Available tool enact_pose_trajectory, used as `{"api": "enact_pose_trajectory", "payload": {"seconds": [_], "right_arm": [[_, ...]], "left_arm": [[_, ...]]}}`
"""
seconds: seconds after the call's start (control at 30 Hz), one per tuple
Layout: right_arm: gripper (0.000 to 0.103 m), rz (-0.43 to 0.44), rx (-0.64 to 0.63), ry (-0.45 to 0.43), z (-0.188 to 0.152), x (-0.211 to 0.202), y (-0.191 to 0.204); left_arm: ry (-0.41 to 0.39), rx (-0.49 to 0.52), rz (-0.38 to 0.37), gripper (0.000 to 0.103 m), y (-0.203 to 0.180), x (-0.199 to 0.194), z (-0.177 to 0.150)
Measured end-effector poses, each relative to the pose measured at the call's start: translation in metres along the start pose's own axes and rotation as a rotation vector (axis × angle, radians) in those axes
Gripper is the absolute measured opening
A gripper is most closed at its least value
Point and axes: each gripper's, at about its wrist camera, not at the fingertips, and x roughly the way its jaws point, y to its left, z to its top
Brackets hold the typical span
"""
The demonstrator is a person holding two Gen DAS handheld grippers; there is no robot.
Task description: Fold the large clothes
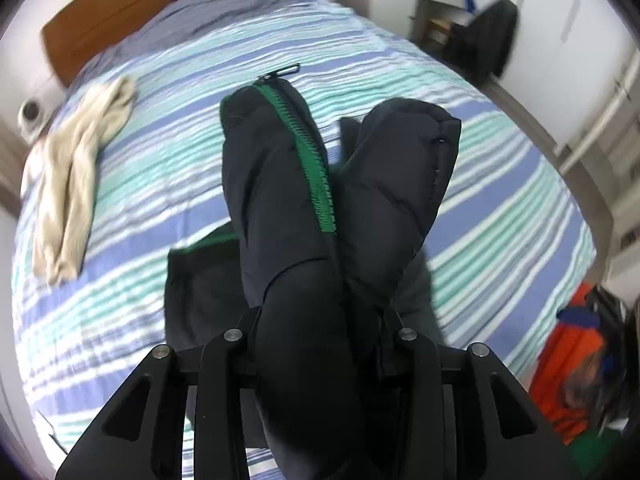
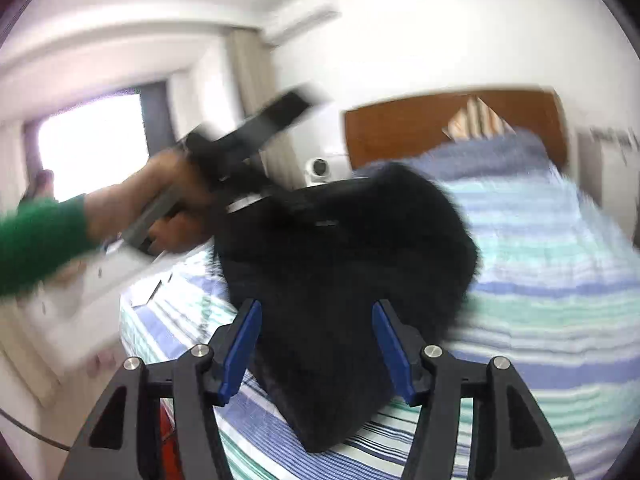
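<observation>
A black padded jacket with a green zipper hangs bunched from my left gripper, which is shut on its fabric above the striped bed. In the right wrist view the same jacket is blurred and spreads over the bed's near corner. My right gripper has its blue pads wide apart on either side of the jacket. The left gripper and the hand holding it show at the left of that view, gripping the jacket's far edge.
A beige garment lies on the bed's left side. A wooden headboard and a pillow are at the far end. Orange and blue items sit on the floor at the right. A dark chair stands by white cabinets.
</observation>
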Motion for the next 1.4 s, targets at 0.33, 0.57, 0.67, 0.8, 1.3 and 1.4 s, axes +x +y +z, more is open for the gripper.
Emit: {"api": "enact_pose_trajectory", "payload": {"seconds": [0.33, 0.57, 0.67, 0.8, 1.3, 1.4], "right_arm": [[0.031, 0.024, 0.058, 0.205, 0.01, 0.119, 0.0], [0.027, 0.027, 0.099, 0.46, -0.019, 0.215, -0.013], [0.026, 0.025, 0.106, 0.503, -0.021, 0.227, -0.019], [0.026, 0.031, 0.121, 0.601, -0.013, 0.231, -0.022], [0.022, -0.018, 0.015, 0.764, 0.045, 0.412, 0.018], [0.018, -0.067, 0.001, 0.825, 0.038, 0.433, 0.02]], "left_arm": [[-0.014, -0.217, -0.066, 0.051, 0.084, 0.03, -0.054], [-0.021, -0.434, -0.156, 0.063, 0.132, 0.07, -0.093], [-0.037, -0.538, -0.257, 0.065, 0.146, 0.095, -0.109], [-0.068, -0.585, -0.327, 0.065, 0.149, 0.105, -0.12], [-0.13, -0.632, -0.357, 0.064, 0.162, 0.116, -0.137], [-0.134, -0.631, -0.359, 0.064, 0.163, 0.124, -0.137]]}}
